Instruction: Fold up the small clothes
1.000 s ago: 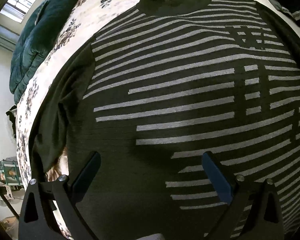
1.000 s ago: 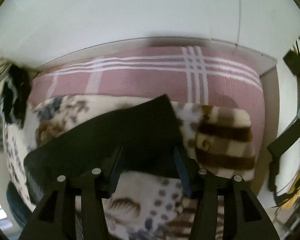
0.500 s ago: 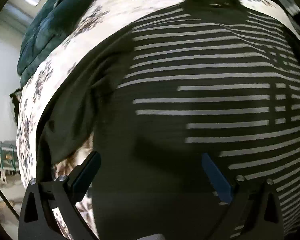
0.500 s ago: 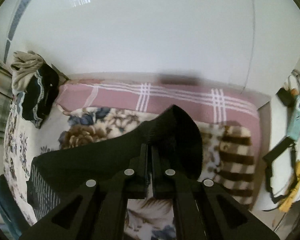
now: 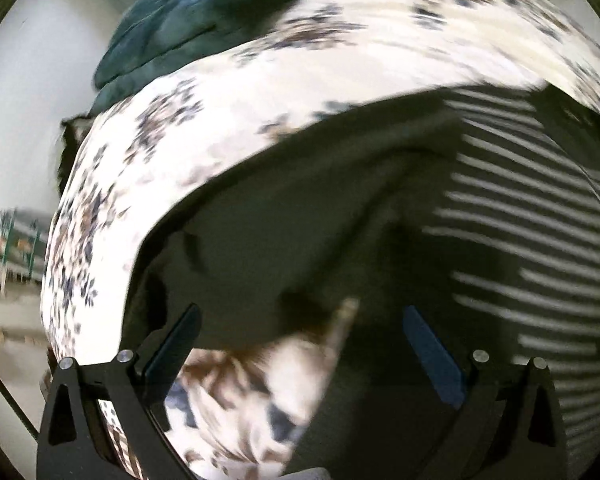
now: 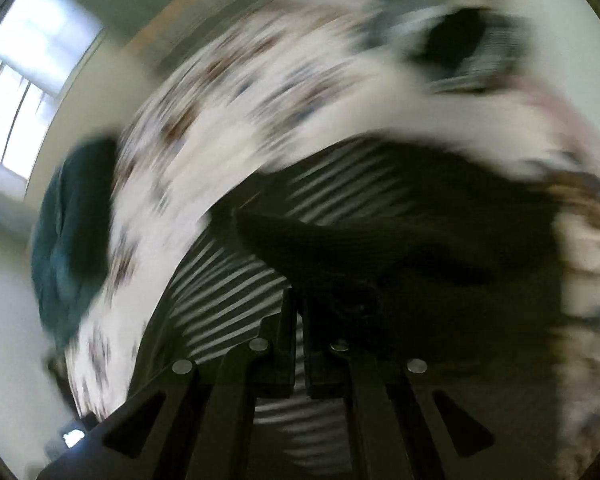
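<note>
Left gripper (image 5: 300, 344): I see its jaws spread wide above the sweater's plain dark sleeve, gripping nothing.
Right gripper (image 6: 298, 316): I see its fingers pressed together, pinching a dark fold of the sweater.
Striped sweater (image 5: 532, 216): black with pale stripes, spread on the floral blanket (image 5: 300, 68); in the right view one dark part is lifted over the striped front.
Teal cushion (image 5: 204, 12): at the blanket's far edge.
Window (image 6: 32, 80): bright, upper left in the right view.
Sharpness: both views are motion-blurred.
</note>
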The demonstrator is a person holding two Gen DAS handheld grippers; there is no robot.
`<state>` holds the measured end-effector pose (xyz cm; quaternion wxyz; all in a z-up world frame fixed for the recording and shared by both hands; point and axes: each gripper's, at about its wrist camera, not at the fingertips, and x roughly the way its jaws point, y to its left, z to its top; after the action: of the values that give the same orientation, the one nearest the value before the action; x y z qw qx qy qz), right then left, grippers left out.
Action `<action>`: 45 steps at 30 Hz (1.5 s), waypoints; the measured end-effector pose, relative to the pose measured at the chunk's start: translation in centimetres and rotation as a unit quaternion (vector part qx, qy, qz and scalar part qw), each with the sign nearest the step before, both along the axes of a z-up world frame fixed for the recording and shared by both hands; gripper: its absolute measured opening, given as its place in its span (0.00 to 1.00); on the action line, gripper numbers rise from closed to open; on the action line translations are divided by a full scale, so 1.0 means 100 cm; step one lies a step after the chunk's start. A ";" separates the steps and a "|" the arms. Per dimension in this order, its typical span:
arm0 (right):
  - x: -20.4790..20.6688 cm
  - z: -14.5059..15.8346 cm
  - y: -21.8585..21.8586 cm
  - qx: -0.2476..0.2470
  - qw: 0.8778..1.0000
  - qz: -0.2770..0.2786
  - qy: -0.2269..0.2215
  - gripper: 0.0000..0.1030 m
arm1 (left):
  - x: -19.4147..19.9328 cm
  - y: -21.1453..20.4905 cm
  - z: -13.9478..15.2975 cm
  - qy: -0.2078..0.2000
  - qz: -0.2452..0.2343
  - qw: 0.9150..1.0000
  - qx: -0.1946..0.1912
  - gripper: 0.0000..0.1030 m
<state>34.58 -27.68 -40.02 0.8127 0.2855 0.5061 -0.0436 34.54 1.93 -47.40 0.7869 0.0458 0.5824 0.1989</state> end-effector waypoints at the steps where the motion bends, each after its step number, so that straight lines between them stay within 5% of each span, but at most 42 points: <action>1: 0.021 -0.016 0.041 0.006 0.999 0.035 0.012 0.02 | 0.000 0.009 -0.001 -0.002 0.010 1.000 0.000 1.00; 7: 0.068 -0.059 0.199 -0.027 0.985 0.168 0.032 0.02 | -0.004 0.057 -0.012 0.002 0.046 0.999 0.002 1.00; 11: 0.072 -0.083 0.221 0.023 0.970 0.226 0.085 0.05 | -0.007 0.076 -0.015 0.014 0.049 0.999 -0.001 1.00; 12: 0.068 -0.086 0.215 0.054 0.967 0.231 0.096 0.08 | -0.007 0.078 -0.014 0.014 0.049 0.999 -0.003 1.00; 14: 0.051 -0.077 0.184 0.104 0.968 0.208 0.092 0.41 | -0.009 0.085 -0.008 0.010 0.046 0.999 -0.011 1.00; 16: 0.027 -0.062 0.145 0.108 0.976 0.174 0.080 0.55 | -0.013 0.089 -0.002 0.006 0.044 0.999 -0.018 1.00; 19: -0.021 -0.046 0.084 0.040 0.987 0.122 0.093 0.62 | -0.027 0.103 0.012 -0.004 0.051 0.998 -0.029 1.00; 22: -0.068 -0.049 0.038 -0.030 0.986 0.085 0.142 0.75 | -0.053 0.129 0.018 0.001 0.086 0.995 -0.046 1.00; 27: -0.124 -0.081 0.003 -0.042 0.974 0.056 0.213 0.79 | -0.115 0.180 0.010 0.018 0.164 0.979 -0.117 1.00; 32: -0.142 -0.105 0.017 -0.031 0.967 0.062 0.245 0.79 | -0.146 0.192 -0.029 0.054 0.164 0.974 -0.146 0.99; 35: -0.145 -0.107 0.033 -0.034 0.966 0.075 0.244 0.79 | -0.137 0.206 -0.052 0.057 0.175 0.968 -0.174 0.72; 36: -0.146 -0.106 0.036 -0.037 0.966 0.080 0.242 0.79 | -0.132 0.212 -0.056 0.051 0.179 0.966 -0.181 0.44; 37: -0.146 -0.105 0.040 -0.042 0.966 0.085 0.239 0.79 | -0.128 0.218 -0.059 0.044 0.182 0.963 -0.194 0.05; 39: -0.149 -0.104 0.048 -0.054 0.965 0.098 0.236 0.79 | -0.121 0.237 -0.054 0.015 0.196 0.955 -0.221 0.04; 42: -0.153 -0.102 0.058 -0.062 0.964 0.109 0.235 0.79 | -0.112 0.277 -0.019 -0.039 0.204 0.961 -0.183 0.04; 45: -0.158 -0.100 0.064 -0.065 0.964 0.111 0.234 0.79 | -0.110 0.328 0.001 -0.085 0.236 0.951 -0.182 0.15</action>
<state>18.83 -21.30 -50.04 0.6881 0.1558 0.7069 -0.0511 23.57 34.70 -47.26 0.7588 -0.2544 0.5341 0.2726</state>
